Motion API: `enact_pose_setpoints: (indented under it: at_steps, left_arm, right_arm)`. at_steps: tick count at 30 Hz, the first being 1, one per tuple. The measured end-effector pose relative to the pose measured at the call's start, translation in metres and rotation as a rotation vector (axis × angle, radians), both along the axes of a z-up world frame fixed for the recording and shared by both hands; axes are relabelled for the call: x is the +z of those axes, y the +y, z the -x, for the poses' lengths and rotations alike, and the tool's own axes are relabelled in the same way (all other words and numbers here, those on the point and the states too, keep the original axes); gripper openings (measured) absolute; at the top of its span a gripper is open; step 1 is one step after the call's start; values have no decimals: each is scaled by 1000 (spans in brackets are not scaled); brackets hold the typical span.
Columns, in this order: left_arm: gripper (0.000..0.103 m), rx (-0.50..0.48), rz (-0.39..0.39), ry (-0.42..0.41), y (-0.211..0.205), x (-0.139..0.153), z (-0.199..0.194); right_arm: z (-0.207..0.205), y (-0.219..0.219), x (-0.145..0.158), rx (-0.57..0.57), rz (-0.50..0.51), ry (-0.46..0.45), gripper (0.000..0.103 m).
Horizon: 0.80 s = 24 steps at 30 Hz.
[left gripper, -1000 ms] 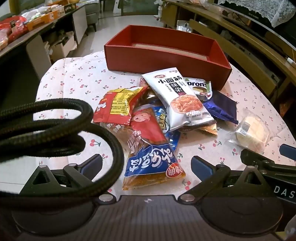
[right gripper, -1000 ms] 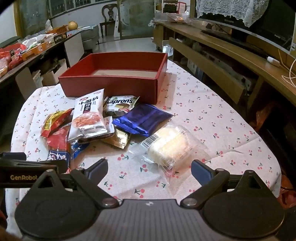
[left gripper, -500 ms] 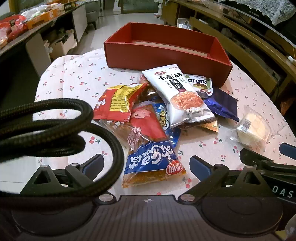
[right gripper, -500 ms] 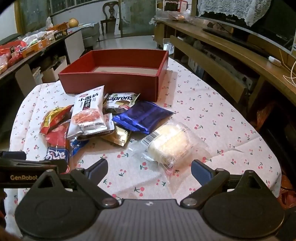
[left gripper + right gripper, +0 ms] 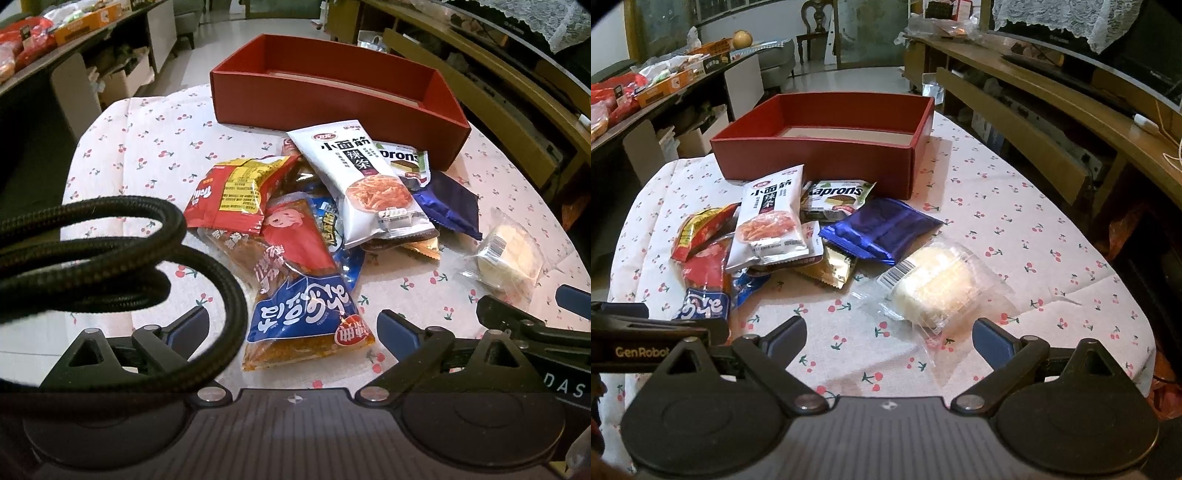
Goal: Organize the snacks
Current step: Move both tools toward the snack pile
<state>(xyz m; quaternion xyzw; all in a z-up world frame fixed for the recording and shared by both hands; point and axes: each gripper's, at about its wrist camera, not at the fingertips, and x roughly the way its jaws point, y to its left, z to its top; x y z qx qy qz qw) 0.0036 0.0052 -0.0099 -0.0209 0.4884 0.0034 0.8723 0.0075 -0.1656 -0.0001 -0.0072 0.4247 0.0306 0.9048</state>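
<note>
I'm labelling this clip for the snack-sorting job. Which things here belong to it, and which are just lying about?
Belongs to the job:
red box
white spicy-strip packet
Kaprons wafer pack
blue wrapper
clear-wrapped cake
red and yellow packet

Just lying about:
braided cable
round fruit on the far counter

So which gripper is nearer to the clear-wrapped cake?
Right. The right gripper sits open just before the cake; the left gripper faces the blue packet, cake off to its right.

A wooden chair stands at top centre, a lace cloth hangs upper right, and a cherry-print tablecloth fills mid-frame.
</note>
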Motion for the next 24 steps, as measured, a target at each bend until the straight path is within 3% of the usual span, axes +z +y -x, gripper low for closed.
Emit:
enact_pose_setpoints:
  at_steps: [7, 16, 24]
  left_arm:
    - [100, 12, 16, 10, 5, -2, -5]
    - [102, 18, -29, 9, 2, -4, -20]
    - [99, 38, -41, 88, -4, -25, -47]
  right_arm:
    - [-5, 2, 0, 19, -19, 15, 101]
    - [-8, -7, 5, -5, -68, 11, 101]
    - [-9, -10, 5, 4, -81, 21, 101]
